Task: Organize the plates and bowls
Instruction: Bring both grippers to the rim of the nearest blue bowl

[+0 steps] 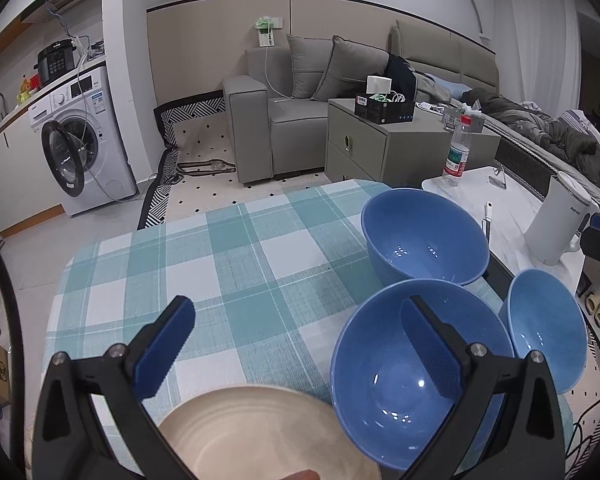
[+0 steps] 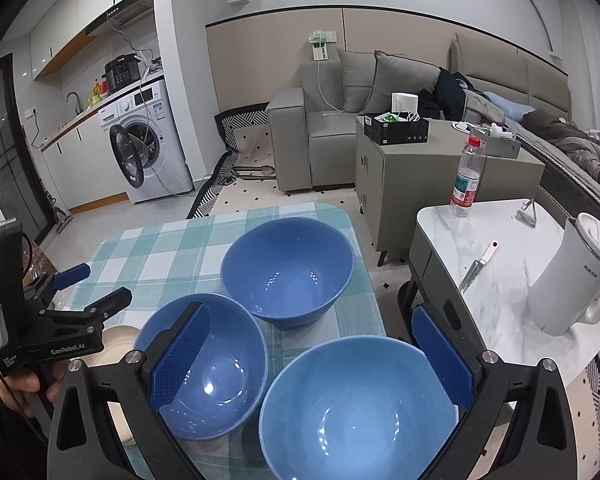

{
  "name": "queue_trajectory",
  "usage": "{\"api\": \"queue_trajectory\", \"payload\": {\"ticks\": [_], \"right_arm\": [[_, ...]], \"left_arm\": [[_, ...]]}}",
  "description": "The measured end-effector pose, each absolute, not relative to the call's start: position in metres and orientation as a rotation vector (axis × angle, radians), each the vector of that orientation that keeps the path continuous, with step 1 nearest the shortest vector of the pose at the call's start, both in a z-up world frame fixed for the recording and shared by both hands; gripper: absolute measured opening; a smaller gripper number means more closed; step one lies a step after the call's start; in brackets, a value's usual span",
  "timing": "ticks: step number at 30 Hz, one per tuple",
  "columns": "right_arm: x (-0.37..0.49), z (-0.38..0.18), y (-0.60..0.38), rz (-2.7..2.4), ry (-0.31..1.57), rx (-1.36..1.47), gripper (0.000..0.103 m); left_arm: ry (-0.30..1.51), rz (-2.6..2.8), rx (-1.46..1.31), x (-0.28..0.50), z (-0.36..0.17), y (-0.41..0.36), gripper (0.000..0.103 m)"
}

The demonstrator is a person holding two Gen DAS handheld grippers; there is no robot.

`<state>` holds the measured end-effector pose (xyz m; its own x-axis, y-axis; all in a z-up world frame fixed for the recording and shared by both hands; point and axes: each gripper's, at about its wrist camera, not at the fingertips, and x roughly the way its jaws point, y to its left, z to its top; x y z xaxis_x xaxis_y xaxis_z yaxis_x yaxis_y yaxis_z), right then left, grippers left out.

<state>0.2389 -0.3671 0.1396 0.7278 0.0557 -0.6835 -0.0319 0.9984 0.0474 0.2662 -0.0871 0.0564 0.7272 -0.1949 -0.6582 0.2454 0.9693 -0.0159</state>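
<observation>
Three blue bowls stand on the checked tablecloth (image 1: 240, 264): a far one (image 1: 424, 236) (image 2: 288, 268), a middle one (image 1: 396, 384) (image 2: 216, 376) and a near right one (image 1: 548, 328) (image 2: 352, 412). A cream plate (image 1: 260, 436) (image 2: 118, 344) lies at the near left. My left gripper (image 1: 300, 344) is open above the cloth, between the plate and the middle bowl; it also shows in the right wrist view (image 2: 96, 284). My right gripper (image 2: 312, 348) is open, straddling the near right bowl from above, holding nothing.
A marble side table (image 2: 500, 272) stands to the right with a white kettle (image 2: 572, 276), a knife (image 2: 476, 268) and a water bottle (image 2: 466, 180). Behind are a grey cabinet (image 2: 420, 176), sofa and washing machine (image 2: 148, 144). The cloth's far left lies bare.
</observation>
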Motion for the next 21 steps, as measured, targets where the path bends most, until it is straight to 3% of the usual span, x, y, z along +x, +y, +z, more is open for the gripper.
{"api": "queue_trajectory", "payload": {"ticks": [21], "right_arm": [[0.306, 0.113, -0.396, 0.037, 0.859, 0.138, 0.103]], "left_arm": [[0.801, -0.260, 0.085, 0.325, 0.038, -0.109, 0.103]]}}
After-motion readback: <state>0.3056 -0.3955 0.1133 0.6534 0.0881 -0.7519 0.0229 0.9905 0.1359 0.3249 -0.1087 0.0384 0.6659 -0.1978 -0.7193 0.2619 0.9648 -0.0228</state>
